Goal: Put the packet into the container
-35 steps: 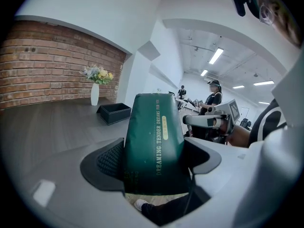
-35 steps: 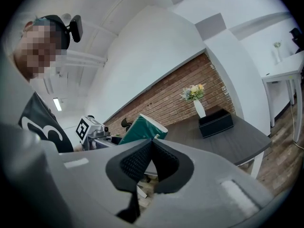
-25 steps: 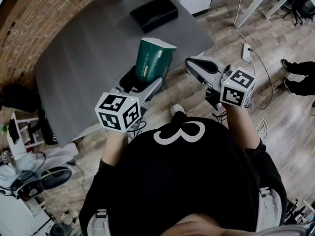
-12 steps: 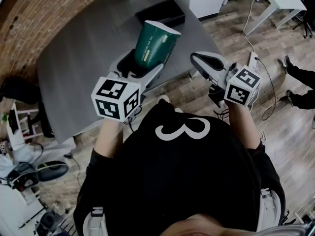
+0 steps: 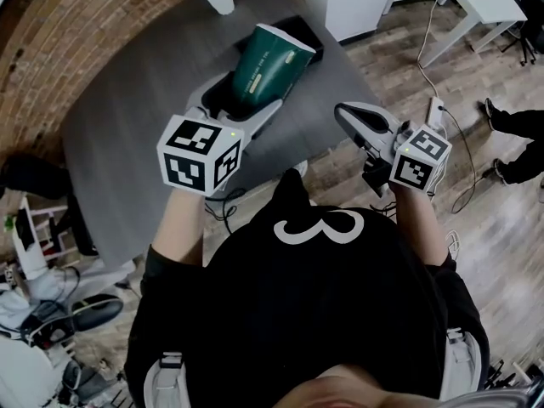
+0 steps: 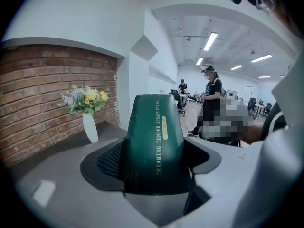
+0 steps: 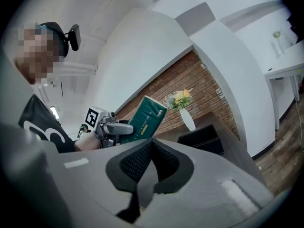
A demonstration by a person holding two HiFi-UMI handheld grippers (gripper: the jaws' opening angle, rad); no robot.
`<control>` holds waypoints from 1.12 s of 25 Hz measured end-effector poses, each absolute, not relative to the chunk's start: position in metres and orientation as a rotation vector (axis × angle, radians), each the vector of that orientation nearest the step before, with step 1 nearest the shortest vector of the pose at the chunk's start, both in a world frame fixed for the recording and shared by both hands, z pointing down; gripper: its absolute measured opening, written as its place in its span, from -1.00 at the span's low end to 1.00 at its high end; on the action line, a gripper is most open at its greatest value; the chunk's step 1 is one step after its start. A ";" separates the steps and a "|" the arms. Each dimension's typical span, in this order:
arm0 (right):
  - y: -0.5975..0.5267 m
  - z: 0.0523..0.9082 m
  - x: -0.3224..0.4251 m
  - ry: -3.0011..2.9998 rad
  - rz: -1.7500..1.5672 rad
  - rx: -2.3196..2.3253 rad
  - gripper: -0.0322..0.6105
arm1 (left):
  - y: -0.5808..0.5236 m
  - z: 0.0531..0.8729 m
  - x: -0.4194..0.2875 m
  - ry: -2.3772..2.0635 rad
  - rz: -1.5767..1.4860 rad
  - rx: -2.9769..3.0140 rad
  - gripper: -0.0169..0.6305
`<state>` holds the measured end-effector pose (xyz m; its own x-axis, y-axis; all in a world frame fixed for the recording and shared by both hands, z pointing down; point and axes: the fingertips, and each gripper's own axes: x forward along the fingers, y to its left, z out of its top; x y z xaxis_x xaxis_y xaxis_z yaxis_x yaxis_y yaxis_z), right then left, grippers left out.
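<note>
The green packet [image 5: 270,62] is up in the air, close to the black container [image 7: 203,139] on the counter [image 5: 127,100]. The left gripper [image 5: 242,109] fingers pinch its bottom end. The right gripper [image 5: 348,116] fingers are pressed together, holding nothing. This looks like the carrying step. Next, I think the packet must go over the container, down inside, then be let go.
</note>
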<state>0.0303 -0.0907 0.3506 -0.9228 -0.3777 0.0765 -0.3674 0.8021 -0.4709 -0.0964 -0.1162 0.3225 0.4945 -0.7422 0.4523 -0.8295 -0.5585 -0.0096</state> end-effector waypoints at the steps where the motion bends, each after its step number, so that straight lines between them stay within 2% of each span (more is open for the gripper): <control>1: -0.096 0.351 0.028 2.961 -0.771 -0.621 -0.89 | -0.125 0.320 -0.099 -1.351 0.626 2.541 0.32; 15: -0.141 0.361 0.011 2.945 -0.843 -0.659 -0.89 | -0.216 0.340 -0.110 -1.271 0.968 2.732 0.32; 28: -0.165 0.386 0.011 2.891 -0.966 -0.729 -0.89 | -0.276 0.421 -0.108 -1.079 1.214 2.684 0.32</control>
<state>0.0114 -0.1655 0.3863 -0.8918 -0.4313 0.1364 -0.4267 0.7020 -0.5701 -0.1080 -0.2765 0.4208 0.4639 -0.5868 0.6636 -0.5901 -0.7635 -0.2626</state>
